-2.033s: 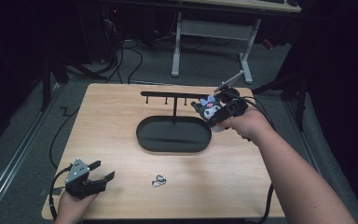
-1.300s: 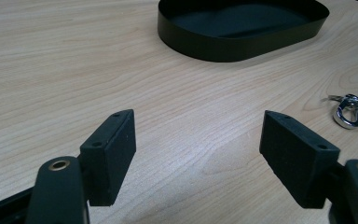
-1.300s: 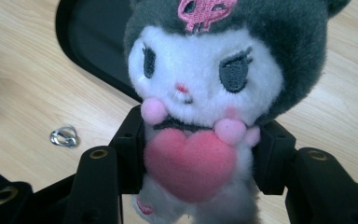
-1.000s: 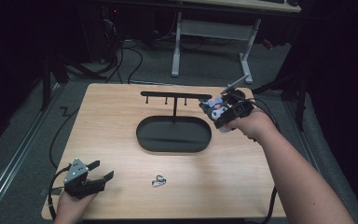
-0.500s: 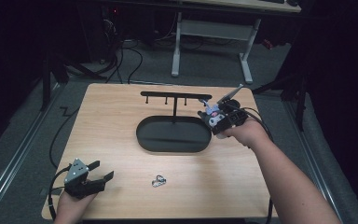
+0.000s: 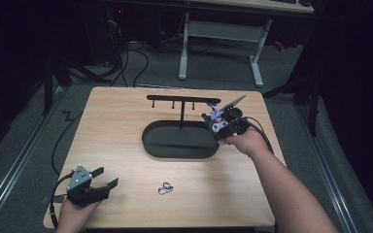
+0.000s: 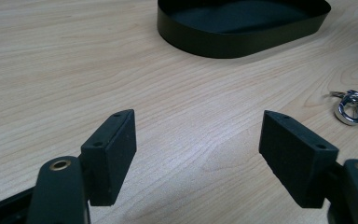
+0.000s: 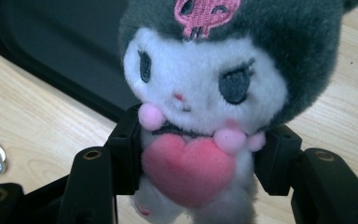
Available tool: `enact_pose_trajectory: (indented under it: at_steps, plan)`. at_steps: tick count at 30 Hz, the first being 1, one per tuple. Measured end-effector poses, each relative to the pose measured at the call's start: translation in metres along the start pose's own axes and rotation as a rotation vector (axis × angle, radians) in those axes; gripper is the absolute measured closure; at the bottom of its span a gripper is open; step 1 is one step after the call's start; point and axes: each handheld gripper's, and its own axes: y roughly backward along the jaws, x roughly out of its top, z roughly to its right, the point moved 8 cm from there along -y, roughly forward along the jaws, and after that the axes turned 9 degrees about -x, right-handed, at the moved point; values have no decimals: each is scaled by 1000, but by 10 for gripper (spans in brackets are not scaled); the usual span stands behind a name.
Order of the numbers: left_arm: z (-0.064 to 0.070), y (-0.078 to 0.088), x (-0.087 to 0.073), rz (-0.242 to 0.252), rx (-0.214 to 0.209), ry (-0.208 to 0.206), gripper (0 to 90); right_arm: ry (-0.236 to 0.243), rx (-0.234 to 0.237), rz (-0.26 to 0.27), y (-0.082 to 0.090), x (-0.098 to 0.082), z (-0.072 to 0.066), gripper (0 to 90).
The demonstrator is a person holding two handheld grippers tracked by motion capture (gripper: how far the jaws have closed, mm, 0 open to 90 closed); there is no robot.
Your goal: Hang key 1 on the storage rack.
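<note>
Right hand-held gripper [image 6: 219,124]: jaws clamped on plush toy [image 8: 205,93], lowered from hook rack [image 6: 183,99] toward right rim of black oval tray [image 6: 179,148]; likely deposit into tray pending. Left hand-held gripper [image 7: 200,154]: jaws wide apart, empty, unmoved at near-left table [image 6: 121,126] corner. Metal clasp [image 6: 164,188]: loose, nearby.
</note>
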Motion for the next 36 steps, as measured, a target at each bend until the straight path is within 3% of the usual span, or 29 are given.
enact_pose_trajectory:
  at_steps: [8, 14, 21, 27, 36]
  plan:
    - [-1, 0, 0, 0, -3, 7, 280, -25, 9, -19, -12, -3, 2, 399]
    - [0, 0, -1, -7, -6, 4, 281, -52, 8, -4, -8, -2, 6, 329]
    - [2, -2, 0, -4, -12, 4, 286, -58, 13, 24, 0, -4, 7, 322]
    - [3, -2, 1, -2, -26, 6, 290, -72, 15, 55, 0, -16, 6, 347]
    - [9, -5, 1, -24, -53, 8, 310, -87, 23, 124, -5, -53, 2, 382]
